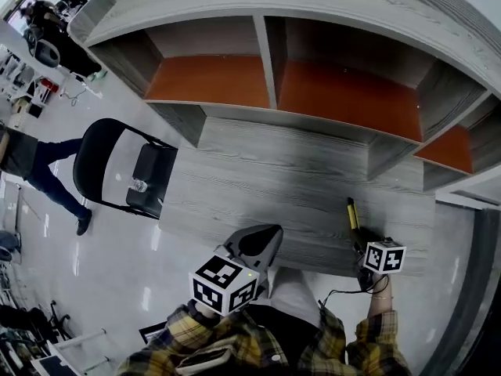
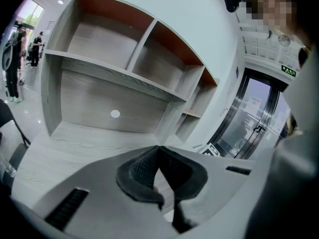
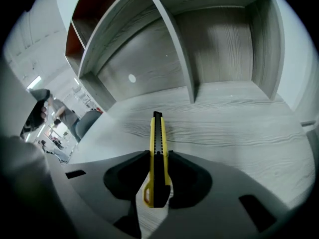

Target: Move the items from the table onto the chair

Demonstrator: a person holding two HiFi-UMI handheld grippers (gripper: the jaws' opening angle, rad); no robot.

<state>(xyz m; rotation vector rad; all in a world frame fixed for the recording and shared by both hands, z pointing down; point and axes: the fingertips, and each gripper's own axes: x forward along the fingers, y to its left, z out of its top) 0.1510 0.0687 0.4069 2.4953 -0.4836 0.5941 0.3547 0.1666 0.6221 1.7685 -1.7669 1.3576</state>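
Table: I'm seeing grey wood grain, looking matt.
Shelf panels: showing smooth orange-brown facing.
Utility knife: I'm reading yellow and black plastic, shining slightly.
Chair: black padding, catching some gloss.
Floor: gleaming, mirroring lights.
Left gripper pads: black, looking ribbed and matt.
Sleeves: showing plaid cloth.

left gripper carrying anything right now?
No, the left gripper has its jaws together at the tips with nothing between them; the utility knife sits in the right gripper.
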